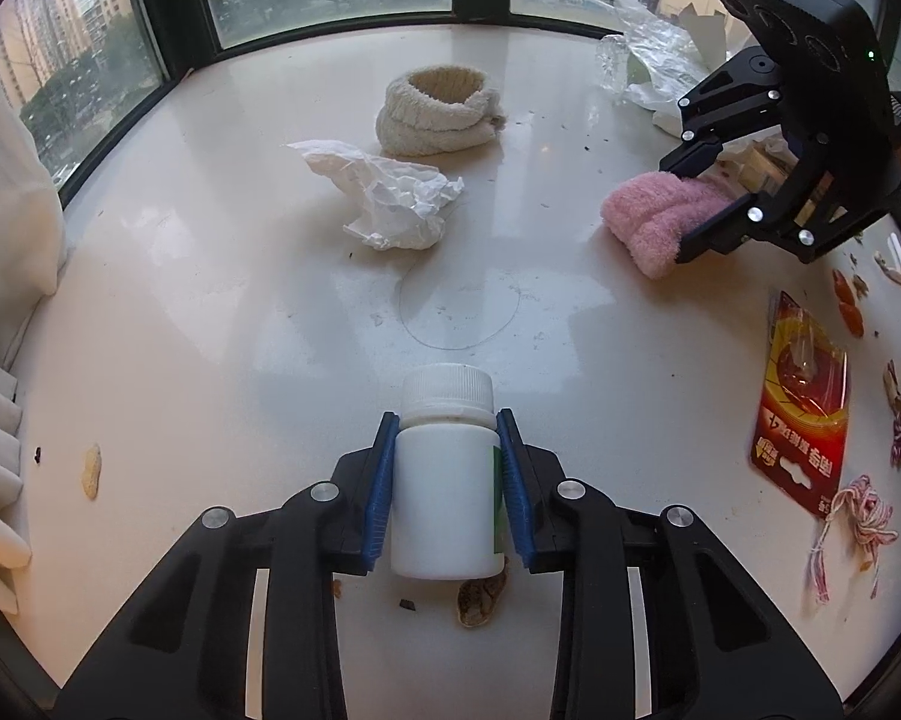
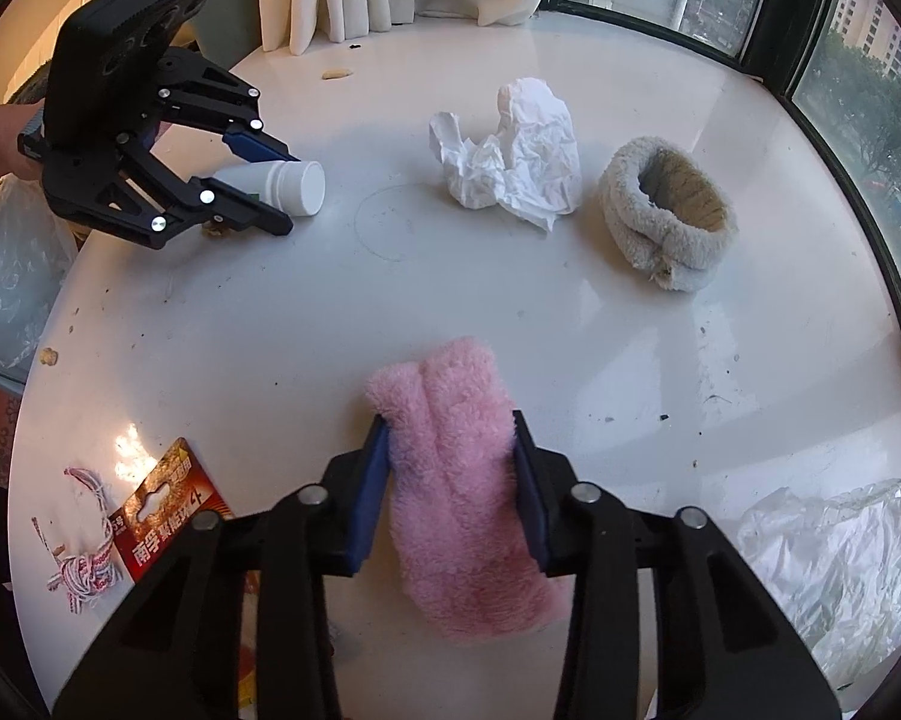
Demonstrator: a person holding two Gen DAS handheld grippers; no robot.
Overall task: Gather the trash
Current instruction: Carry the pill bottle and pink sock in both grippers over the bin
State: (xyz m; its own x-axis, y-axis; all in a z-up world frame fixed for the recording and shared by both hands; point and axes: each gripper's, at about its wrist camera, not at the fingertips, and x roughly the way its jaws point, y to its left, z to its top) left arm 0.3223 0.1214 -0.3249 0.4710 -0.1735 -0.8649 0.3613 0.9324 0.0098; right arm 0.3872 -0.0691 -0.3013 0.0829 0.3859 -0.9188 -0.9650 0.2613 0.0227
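My left gripper [image 1: 447, 426] is shut on a white plastic bottle [image 1: 444, 480] with a ribbed cap, held low over the white table; it also shows in the right wrist view [image 2: 288, 183], where the left gripper [image 2: 291, 195] is at the left. My right gripper [image 2: 450, 426] is shut on a fluffy pink sock [image 2: 456, 480]; in the left wrist view the right gripper [image 1: 681, 210] holds the pink sock [image 1: 654, 222] at the right. A crumpled white paper [image 1: 390, 204] [image 2: 516, 150] lies mid-table.
A rolled cream sock [image 1: 438, 114] [image 2: 666, 222] lies near the window. A red battery card [image 1: 801, 396] [image 2: 168, 510], red-white string [image 1: 852, 528] [image 2: 84, 570], peanut shells [image 1: 480, 600] and clear plastic bags [image 2: 840, 558] [image 1: 654, 54] sit near the table's edges.
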